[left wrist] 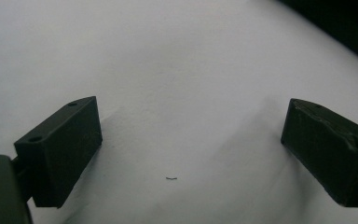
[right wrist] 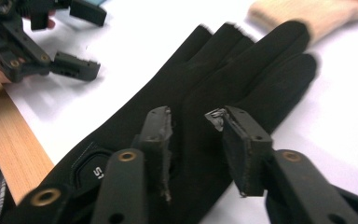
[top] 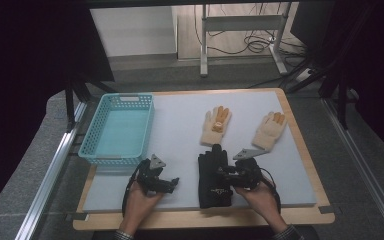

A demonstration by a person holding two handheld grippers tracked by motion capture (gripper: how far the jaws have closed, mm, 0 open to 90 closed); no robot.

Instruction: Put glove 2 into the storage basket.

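hovered low over the black glove [top: 214,175], the right gripper [top: 226,176], jaws partly apart and pointing toward 9 o'clock in the high view. seen in the right gripper view: right gripper [right wrist: 193,135] just above the black glove [right wrist: 223,93], pads clear of the fabric, nothing pinched between them. lay flat near the front edge of the white mat [top: 180,130], that glove, fingers toward 12 o'clock, cuff toward 6 o'clock. possibly two gloves stacked there, hard to tell from the dark shape.

rested at 9 o'clock from the glove, the left gripper [top: 172,182], held by the left hand [top: 140,202], well apart from the fabric. stood wide open in the left gripper view, left gripper [left wrist: 191,149], bare mat between the jaws, nothing held.

lay at 12 o'clock from the black glove, a cream glove [top: 216,125] with orange fingertips; at 1 o'clock, a second cream glove [top: 270,130]. sat at 10 o'clock, a turquoise basket [top: 145,125] on the mat's left side. gripped the right tool from 5 o'clock, the right hand [top: 262,197].
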